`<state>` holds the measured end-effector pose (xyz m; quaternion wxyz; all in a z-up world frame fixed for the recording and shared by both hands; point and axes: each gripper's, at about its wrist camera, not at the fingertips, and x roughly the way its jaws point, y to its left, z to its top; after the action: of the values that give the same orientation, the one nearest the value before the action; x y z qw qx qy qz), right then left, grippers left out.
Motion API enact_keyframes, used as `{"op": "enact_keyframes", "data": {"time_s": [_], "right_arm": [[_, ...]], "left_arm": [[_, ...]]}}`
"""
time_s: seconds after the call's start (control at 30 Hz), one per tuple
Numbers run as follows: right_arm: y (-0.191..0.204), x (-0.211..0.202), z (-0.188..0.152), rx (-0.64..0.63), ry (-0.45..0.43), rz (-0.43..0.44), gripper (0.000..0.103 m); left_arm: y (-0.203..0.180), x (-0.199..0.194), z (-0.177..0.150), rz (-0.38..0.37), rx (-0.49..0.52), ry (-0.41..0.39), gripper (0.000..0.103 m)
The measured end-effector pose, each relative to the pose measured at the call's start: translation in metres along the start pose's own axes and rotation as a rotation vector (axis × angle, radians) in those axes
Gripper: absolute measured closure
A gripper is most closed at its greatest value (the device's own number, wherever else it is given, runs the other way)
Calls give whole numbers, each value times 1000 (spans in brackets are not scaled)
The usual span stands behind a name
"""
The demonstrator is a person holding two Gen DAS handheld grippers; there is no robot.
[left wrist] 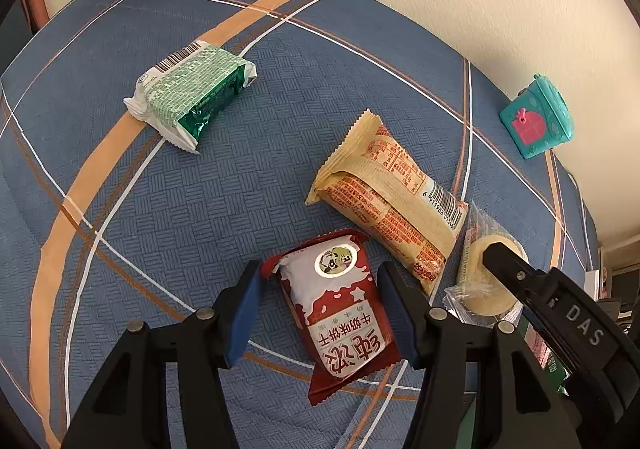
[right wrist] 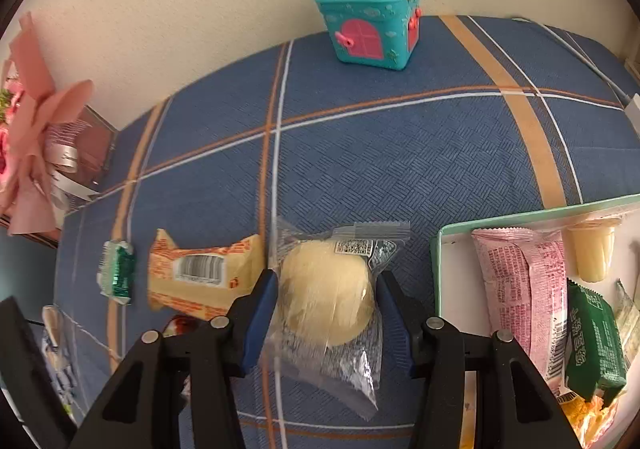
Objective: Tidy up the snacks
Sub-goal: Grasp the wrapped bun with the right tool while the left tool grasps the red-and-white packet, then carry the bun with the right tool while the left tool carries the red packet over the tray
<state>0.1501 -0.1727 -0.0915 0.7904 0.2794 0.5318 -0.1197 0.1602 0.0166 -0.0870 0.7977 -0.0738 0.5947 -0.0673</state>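
We see the left gripper (left wrist: 318, 309) pointing steeply down over a blue plaid tablecloth (left wrist: 240, 189), its blue pads either side of a red-and-white biscuit packet (left wrist: 340, 313). The right pad meets the packet's edge; the left pad stands a little clear of it, so the tongs are apart around the packet and not yet clamped. From that packet, a yellow-orange biscuit packet (left wrist: 390, 201) lies at about one o'clock, just beside it, and a green-and-white snack packet (left wrist: 192, 93) lies well apart at about eleven o'clock. A teal toy house (left wrist: 538, 117) stands near the wall at two o'clock.

In the right wrist view, the right gripper (right wrist: 326, 309) has its pads pressed against both sides of a round pale cake in a clear wrapper (right wrist: 328, 293); the tongs are clamped on it. At three o'clock from the cake sits a white tray with a green rim (right wrist: 520, 215), holding a pink snack packet (right wrist: 528, 289), a dark green packet (right wrist: 596, 349) and a small pale jelly cup (right wrist: 592, 253). At nine o'clock we find the yellow-orange packet again, and the green-and-white one beyond it. A pink bouquet (right wrist: 36, 129) sits at the far left edge.
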Motion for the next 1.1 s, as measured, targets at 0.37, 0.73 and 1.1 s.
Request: {"op": "enact_keyframes", "data": {"time_s": [0.37, 0.73, 1.1], "right_arm": [[5, -2, -19, -51, 11, -2, 50], [-9, -29, -46, -2, 26, 23, 53], [-18, -79, -60, -10, -21, 22, 53]], "left_arm": [[10, -5, -4, -34, -22, 8, 55], [10, -23, -21, -58, -12, 14, 57], [-3, -62, -33, -92, 21, -38, 57]]}}
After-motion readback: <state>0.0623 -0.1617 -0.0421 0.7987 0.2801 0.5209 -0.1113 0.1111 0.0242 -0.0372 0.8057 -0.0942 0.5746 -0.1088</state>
